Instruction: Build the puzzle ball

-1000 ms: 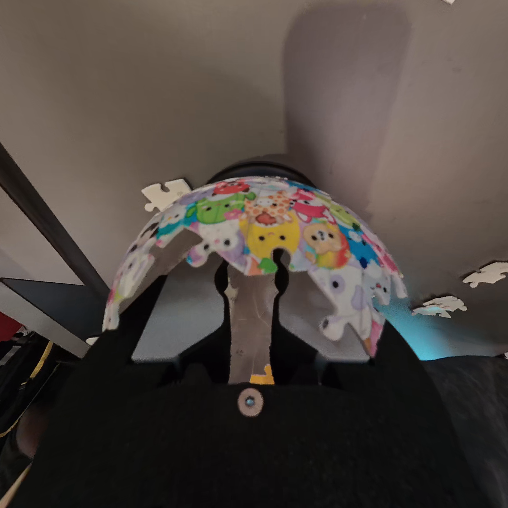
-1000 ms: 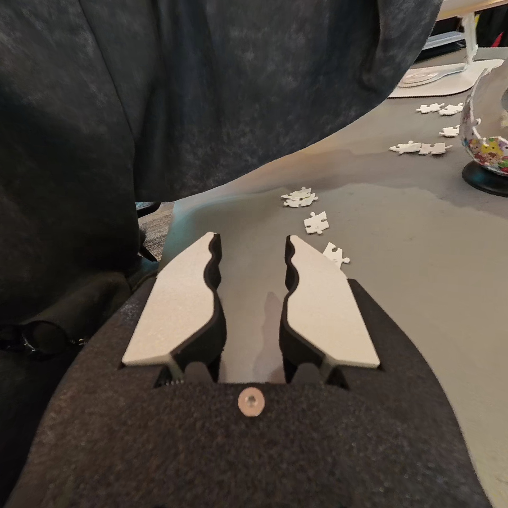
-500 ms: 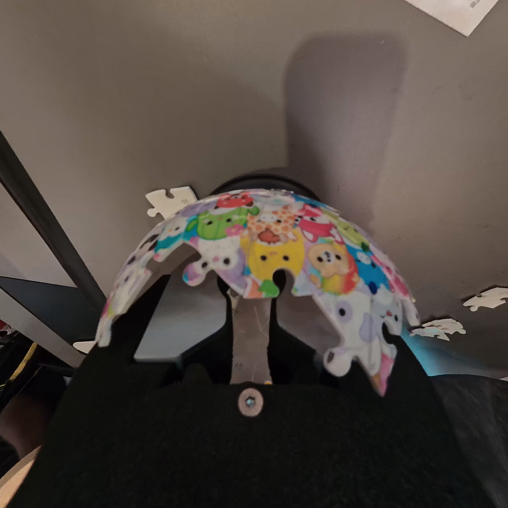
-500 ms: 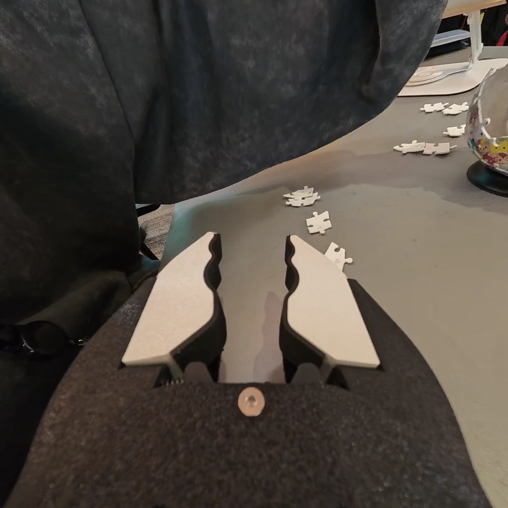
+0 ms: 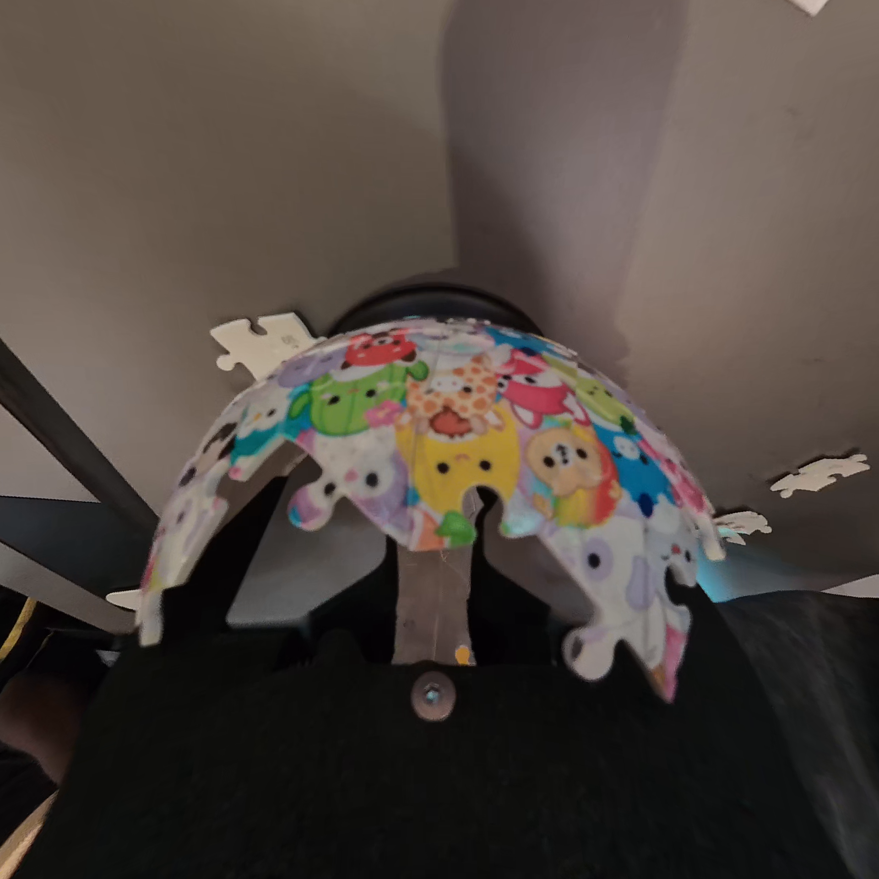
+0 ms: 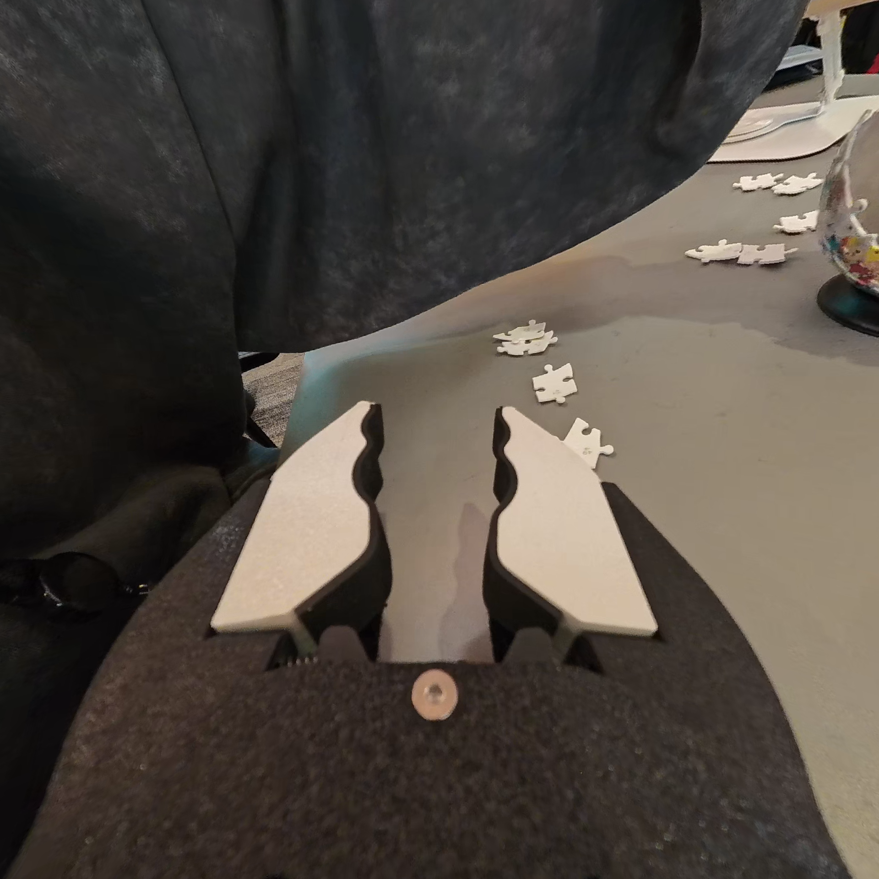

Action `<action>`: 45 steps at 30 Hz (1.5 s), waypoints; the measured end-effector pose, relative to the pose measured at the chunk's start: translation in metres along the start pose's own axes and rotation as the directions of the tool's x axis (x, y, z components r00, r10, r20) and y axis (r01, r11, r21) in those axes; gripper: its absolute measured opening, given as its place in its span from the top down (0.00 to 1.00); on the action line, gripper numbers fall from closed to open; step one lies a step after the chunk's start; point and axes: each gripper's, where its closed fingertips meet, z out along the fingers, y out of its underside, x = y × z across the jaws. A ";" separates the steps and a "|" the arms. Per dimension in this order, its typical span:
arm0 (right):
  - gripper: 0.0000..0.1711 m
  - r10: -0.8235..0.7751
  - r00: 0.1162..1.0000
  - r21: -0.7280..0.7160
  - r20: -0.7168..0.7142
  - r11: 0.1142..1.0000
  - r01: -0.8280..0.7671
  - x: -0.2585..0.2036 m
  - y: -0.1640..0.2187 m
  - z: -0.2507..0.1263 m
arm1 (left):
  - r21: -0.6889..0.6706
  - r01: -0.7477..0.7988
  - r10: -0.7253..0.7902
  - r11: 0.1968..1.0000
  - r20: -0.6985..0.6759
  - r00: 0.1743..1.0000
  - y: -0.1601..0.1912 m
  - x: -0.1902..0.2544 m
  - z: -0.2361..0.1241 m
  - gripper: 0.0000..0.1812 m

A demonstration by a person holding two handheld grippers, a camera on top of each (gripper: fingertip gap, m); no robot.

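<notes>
The half-built puzzle ball [image 5: 456, 428], covered in colourful cartoon animals, sits on a black round stand [image 5: 428, 304]. Its jagged open rim arches over my left gripper [image 5: 434, 571]. The dark fingers reach under the rim with a gap between them, and their tips are hidden by the ball. In the right wrist view the ball [image 6: 851, 228] and its stand [image 6: 846, 304] are at the far right edge. My right gripper [image 6: 437, 418] is open and empty, low over the grey table [image 6: 666, 475], with a loose white piece [image 6: 587, 442] just to its right.
More white pieces lie face down on the table: one [image 6: 554, 383], a small pile [image 6: 523, 337], a far pair [image 6: 739, 252], and others around the ball [image 5: 261, 342] [image 5: 818, 471]. A person's dark clothing [image 6: 333, 166] overhangs the table edge. A white board [image 6: 785, 138] lies at the back. The loose white piece [image 6: 587, 442] is about 9 cm from my right fingertips.
The ball has grown larger and lower in the left wrist view as my left gripper moved in under its rim. The right gripper barely shifted and stayed open.
</notes>
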 end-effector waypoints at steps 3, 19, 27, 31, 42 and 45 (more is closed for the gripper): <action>0.74 0.002 1.000 0.000 0.002 1.000 -0.002 0.000 0.000 0.000 | 0.007 0.003 -0.003 1.000 -0.011 1.000 -0.001 0.000 0.000 0.58; 0.74 -0.001 1.000 -0.007 0.005 1.000 0.001 -0.002 0.001 0.001 | 0.019 -0.033 0.034 0.999 -0.011 0.999 0.002 0.002 0.002 0.86; 0.74 -0.005 1.000 -0.004 -0.002 1.000 0.005 0.000 0.001 0.001 | 0.136 -0.031 0.035 0.990 -0.022 0.999 0.000 0.007 -0.021 1.00; 0.74 -0.009 1.000 -0.003 -0.013 1.000 0.009 0.001 0.000 0.001 | 0.199 -0.028 0.030 0.980 -0.004 1.000 0.006 0.010 -0.039 1.00; 0.74 -0.020 1.000 -0.016 -0.002 1.000 0.020 -0.002 0.001 0.004 | 0.099 0.008 -0.010 0.995 0.014 1.000 0.005 0.003 -0.019 0.80; 0.74 -0.013 1.000 -0.009 -0.002 1.000 0.013 -0.001 0.000 0.003 | 0.065 0.010 -0.011 0.998 0.011 1.000 0.000 0.003 -0.010 0.77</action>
